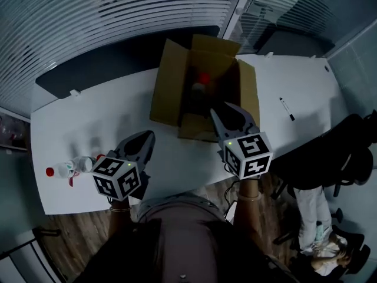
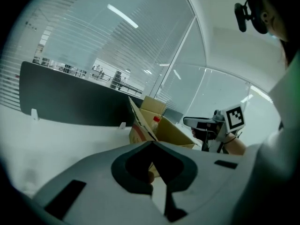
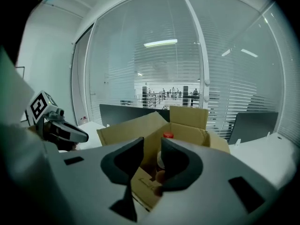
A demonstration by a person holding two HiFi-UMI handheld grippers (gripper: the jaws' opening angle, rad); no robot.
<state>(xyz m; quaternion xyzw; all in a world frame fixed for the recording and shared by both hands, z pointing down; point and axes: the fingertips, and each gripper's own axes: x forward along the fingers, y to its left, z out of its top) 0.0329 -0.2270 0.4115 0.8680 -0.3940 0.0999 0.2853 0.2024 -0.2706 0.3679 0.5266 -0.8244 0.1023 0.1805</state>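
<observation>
White worktop point(image 1: 100, 117); left tongs point(image 1: 150, 135) closed, empty; right tongs point(image 1: 222, 109) parted over the cardboard box point(image 1: 168, 90); red-capped bottle point(image 1: 201, 82) just ahead, probably light, slick; grip mid-body.

A white worktop point(image 1: 106, 122) fills the middle of the head view. A black marker pen point(image 1: 287, 109) lies alone on its right part. A dark screen point(image 1: 112, 63) runs along the far edge, with slatted blinds point(image 1: 53, 16) behind it. A black office chair point(image 1: 347, 149) stands just off the right end. Wooden floor point(image 1: 76, 240) shows below the near edge.
</observation>
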